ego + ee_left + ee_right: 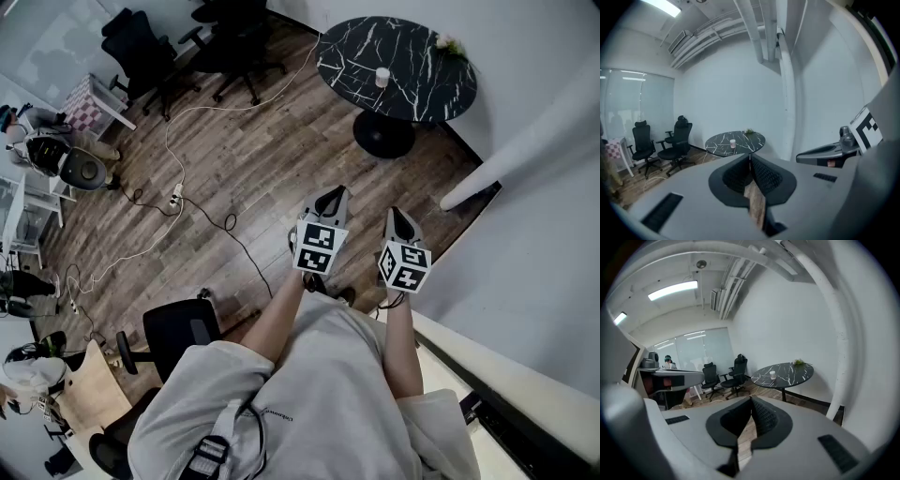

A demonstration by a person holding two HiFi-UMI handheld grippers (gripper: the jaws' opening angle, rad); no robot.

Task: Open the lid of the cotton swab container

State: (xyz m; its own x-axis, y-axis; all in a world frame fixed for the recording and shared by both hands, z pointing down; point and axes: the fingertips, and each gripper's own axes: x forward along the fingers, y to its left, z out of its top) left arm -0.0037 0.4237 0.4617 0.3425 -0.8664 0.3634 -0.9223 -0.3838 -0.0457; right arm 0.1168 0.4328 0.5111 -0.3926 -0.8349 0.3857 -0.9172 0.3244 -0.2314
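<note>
No legible text or signs

The floor (253,159) was brown wood plank with a dull, grainy finish. The round table (417,52) had a top like polished black stone veined in white, faintly glossy. The small container (382,77) on it was smooth and pale; its material could not be told. The left gripper (750,158) and right gripper (751,399) had matt grey plastic shells, and their pads (764,417) were black with fine ribbing. The office chairs (141,52) were matt black. The person's sweatshirt (319,403) was soft light-grey cloth. The wall (525,262) was smooth, matt white.
</note>
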